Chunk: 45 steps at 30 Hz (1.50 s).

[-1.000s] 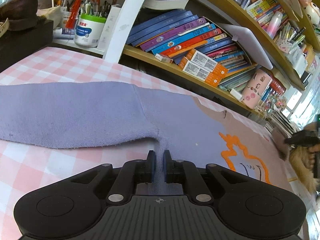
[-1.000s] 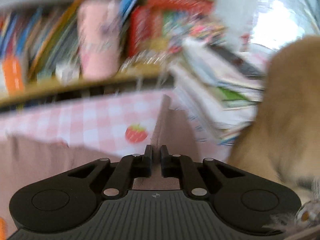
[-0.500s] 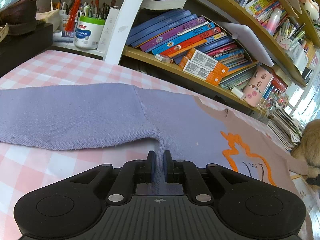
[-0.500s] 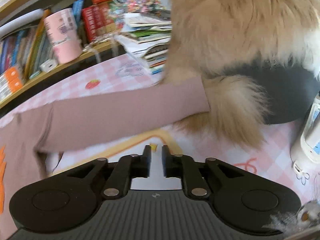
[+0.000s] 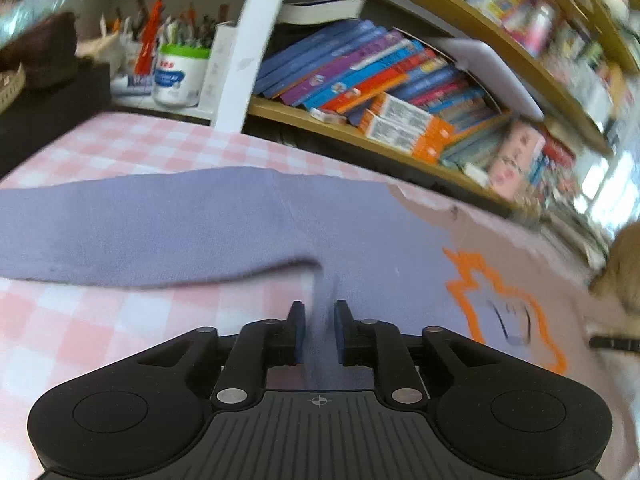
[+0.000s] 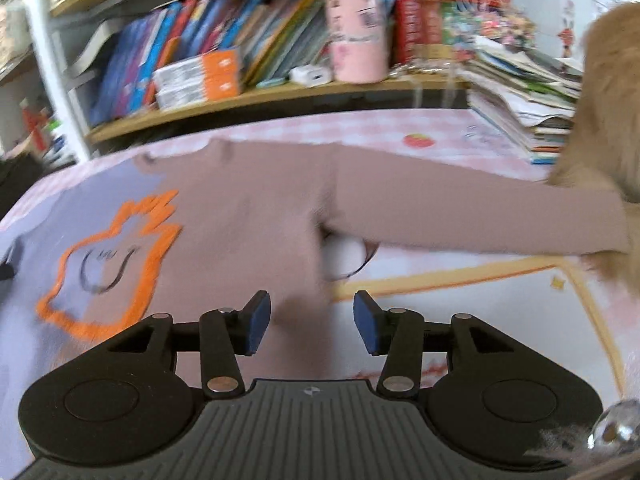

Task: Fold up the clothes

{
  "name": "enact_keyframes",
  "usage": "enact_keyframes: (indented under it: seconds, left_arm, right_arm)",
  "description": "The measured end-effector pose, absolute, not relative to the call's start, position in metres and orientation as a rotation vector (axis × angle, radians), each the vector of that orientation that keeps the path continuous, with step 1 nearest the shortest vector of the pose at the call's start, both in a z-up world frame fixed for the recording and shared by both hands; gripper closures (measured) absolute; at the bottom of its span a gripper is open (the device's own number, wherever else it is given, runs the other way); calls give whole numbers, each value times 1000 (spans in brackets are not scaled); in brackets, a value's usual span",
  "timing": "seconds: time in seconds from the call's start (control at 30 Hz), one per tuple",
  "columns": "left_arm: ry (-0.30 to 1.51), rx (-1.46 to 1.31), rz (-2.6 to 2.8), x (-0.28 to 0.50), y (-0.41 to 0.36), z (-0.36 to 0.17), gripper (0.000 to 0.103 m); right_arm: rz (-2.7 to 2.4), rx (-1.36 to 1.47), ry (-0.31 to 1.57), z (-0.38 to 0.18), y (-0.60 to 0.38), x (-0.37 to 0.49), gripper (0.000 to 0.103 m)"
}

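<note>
A sweater, half lavender and half dusty pink with an orange-outlined face print, lies spread flat on a pink checked tablecloth. In the left wrist view its lavender sleeve [image 5: 132, 232] stretches left and the print [image 5: 508, 312] sits at right. My left gripper [image 5: 319, 332] has its jaws slightly parted with a fold of lavender side seam between them. In the right wrist view the pink half [image 6: 248, 208] and pink sleeve [image 6: 480, 216] are laid out. My right gripper [image 6: 312, 320] is open over the sweater's right side edge, holding nothing.
A bookshelf [image 5: 380, 76] packed with books runs along the table's far edge. A pen jar [image 5: 180, 76] stands at back left. A paper stack [image 6: 524, 92] and a fluffy tan animal [image 6: 608, 112] sit at the right, by the pink cuff. The tablecloth [image 6: 460, 304] shows a yellow-bordered panel.
My right gripper let go of the pink sleeve, which now lies flat, swung left to the sweater's body and opened wide. My left gripper's jaws have parted a little on the lavender fold.
</note>
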<state>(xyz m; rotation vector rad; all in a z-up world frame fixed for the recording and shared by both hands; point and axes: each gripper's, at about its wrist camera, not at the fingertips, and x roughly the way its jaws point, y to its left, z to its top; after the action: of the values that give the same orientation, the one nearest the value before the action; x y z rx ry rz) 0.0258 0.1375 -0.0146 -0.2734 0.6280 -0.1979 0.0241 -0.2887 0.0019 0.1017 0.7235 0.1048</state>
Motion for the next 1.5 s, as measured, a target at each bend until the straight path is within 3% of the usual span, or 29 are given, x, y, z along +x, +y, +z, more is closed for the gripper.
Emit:
enact_keyframes:
  seconds: [0.1,0.4,0.47,0.57,0.67,1.0,1.1,1.17,1.2,1.33,1.43,1.5]
  left_arm:
    - [634,-249,-216,0,131,-12,75]
    - [670,-276,-152,-51,117,-5,79]
    - [676,-272,-152,-58,109,-4,81]
    - [681,-243,-151,-57,101,-4,92]
    - [689,-267,-162,-43,102,-5,96]
    - [707,-253,-174,-26,96,-4,96]
    - [717,-266,-151,-38,102,-1,95]
    - [724,-270,-132,-45,104,1,91]
    - [724,-272,-131,-47,104,2,88]
    - [719,-279,-142,-51,102,0,82]
    - [701,-283,-122,-54,99,-1,82]
    - [679,-302,-107,-59,97,-3,86]
  right_arm:
    - [96,66,711,0,-288,4,59]
    - [159,143,668,-7,-304,-58,62]
    - [176,122,655,-8,-300,-66,72]
    - [176,115,634,-10,-299,-66,91]
    - [175,107,613,-12,-298,-66,93]
    - [134,54,612,-11,-294,-57,92]
    - [157,83,624,-11,-298,-61,83]
    - [171,92,634,-10,-300,-67,67]
    - [176,92,638,-9,-301,-70,67]
    - [189,99,642,-9,-301,-82,67]
    - [200,78,642,-9,-295,-85,81]
    - [209,54,640,-9,-291,-86,81]
